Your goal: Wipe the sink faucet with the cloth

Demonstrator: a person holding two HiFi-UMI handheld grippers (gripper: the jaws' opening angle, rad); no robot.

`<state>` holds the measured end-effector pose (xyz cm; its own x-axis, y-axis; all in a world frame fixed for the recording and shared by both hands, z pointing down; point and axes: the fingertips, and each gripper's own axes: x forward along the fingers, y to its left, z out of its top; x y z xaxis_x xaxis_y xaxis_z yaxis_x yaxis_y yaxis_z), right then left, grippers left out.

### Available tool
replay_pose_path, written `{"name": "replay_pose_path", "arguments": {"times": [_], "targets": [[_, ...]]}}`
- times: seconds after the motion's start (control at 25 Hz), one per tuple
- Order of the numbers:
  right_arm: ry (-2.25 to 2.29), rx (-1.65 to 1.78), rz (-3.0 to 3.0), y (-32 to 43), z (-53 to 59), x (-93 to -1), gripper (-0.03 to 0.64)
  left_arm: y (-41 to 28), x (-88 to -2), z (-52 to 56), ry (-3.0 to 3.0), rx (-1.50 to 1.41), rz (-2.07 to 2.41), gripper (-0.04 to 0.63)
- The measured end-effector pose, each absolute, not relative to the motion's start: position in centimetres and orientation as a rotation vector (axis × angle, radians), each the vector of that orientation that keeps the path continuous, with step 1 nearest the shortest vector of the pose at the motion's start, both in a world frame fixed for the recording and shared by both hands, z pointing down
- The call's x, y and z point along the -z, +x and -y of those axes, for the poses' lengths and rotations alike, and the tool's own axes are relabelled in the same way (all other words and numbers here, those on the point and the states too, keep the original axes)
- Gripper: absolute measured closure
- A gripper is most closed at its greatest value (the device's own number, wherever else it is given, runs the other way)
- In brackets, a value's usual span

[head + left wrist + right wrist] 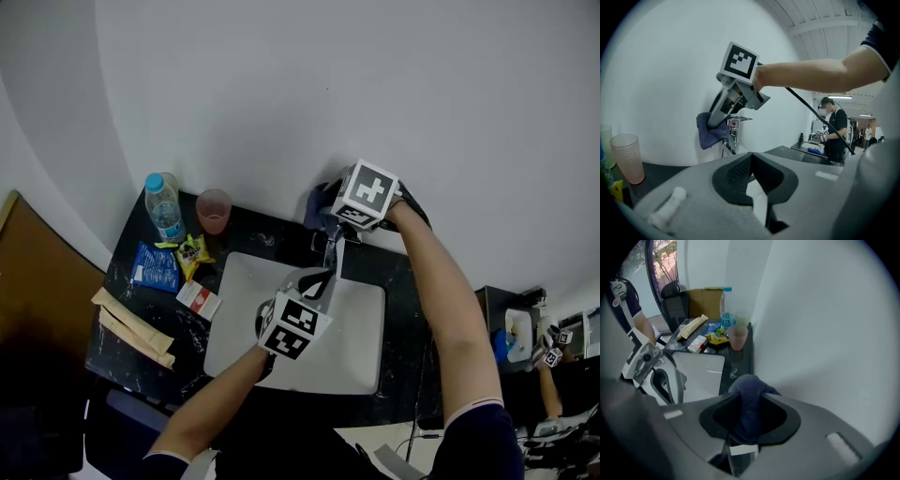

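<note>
Cloth (708, 136), dark blue, pinched tight between the jaws of the right gripper (749, 380) and held against the faucet (731, 135) at the back of the sink (361, 333), close to the white wall. Left gripper (751, 158) low over the basin in front of the faucet, jaws closed together on nothing. Water bottle (164, 207), pink cup (214, 210) and snack packets (157, 267) on the dark counter (397, 274) beside the sink.
</note>
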<state>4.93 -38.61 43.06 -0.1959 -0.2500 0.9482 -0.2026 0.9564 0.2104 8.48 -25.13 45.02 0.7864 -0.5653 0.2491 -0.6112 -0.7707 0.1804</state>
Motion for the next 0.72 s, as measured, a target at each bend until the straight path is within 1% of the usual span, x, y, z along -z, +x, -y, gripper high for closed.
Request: {"name": "replay_pose_path", "arguments": {"times": [0.16,0.72], "targets": [[0.240,0.084,1.701,4.9,37.4,-43.7,0.500,8.5,-45.1,25.3,2.719,-0.273,0.907,0.594],[-0.050,0.070,1.743,3.6,29.1,-42.1,0.500,8.2,-45.0,25.0,2.716,-0.235,0.881,0.594]]}}
